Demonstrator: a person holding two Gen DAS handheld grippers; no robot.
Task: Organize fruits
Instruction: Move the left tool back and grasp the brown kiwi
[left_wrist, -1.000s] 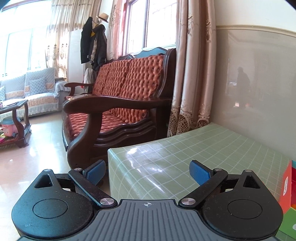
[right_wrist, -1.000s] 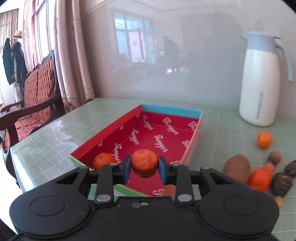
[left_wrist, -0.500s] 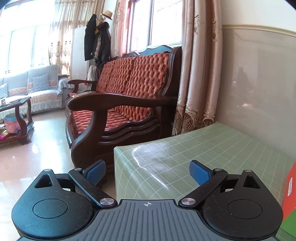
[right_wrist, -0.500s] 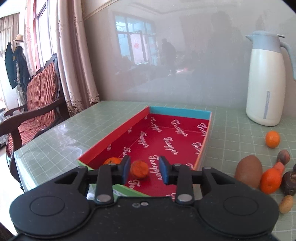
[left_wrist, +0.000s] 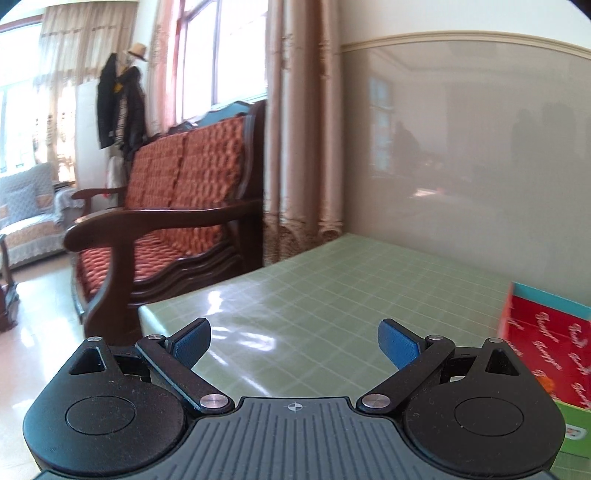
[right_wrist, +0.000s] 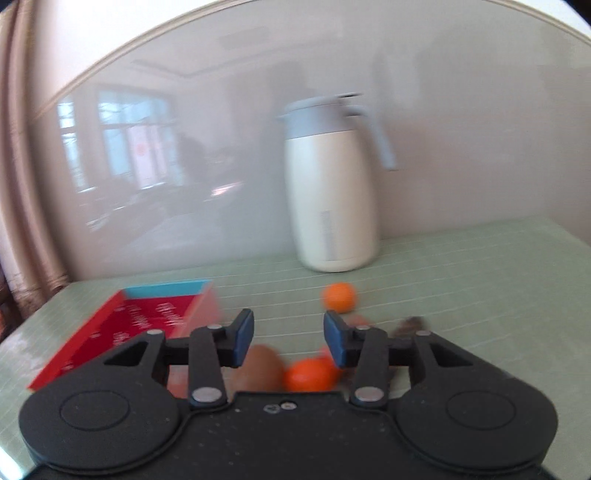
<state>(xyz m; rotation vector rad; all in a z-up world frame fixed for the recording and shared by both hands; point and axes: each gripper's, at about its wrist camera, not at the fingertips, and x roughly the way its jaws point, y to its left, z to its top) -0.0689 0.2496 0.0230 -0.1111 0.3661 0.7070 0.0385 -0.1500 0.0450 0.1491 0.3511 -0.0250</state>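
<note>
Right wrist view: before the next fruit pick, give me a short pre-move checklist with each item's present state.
1. right gripper carries nothing: ok, jaws opening, no fruit between the pads.
2. Next fruit in front: ok, a tangerine and a brown fruit lie just below the fingers.
3. red box has room: cannot tell, blurred and partly hidden.
4. thermos jug clear of the path: ok, upright near the wall.
5. left gripper free: ok, open over bare green tablecloth.

A green checked table (right_wrist: 461, 280) carries a red box (right_wrist: 122, 325), white jug (right_wrist: 332, 199), tangerines (right_wrist: 340, 296) and a kiwi (right_wrist: 263, 369).
</note>
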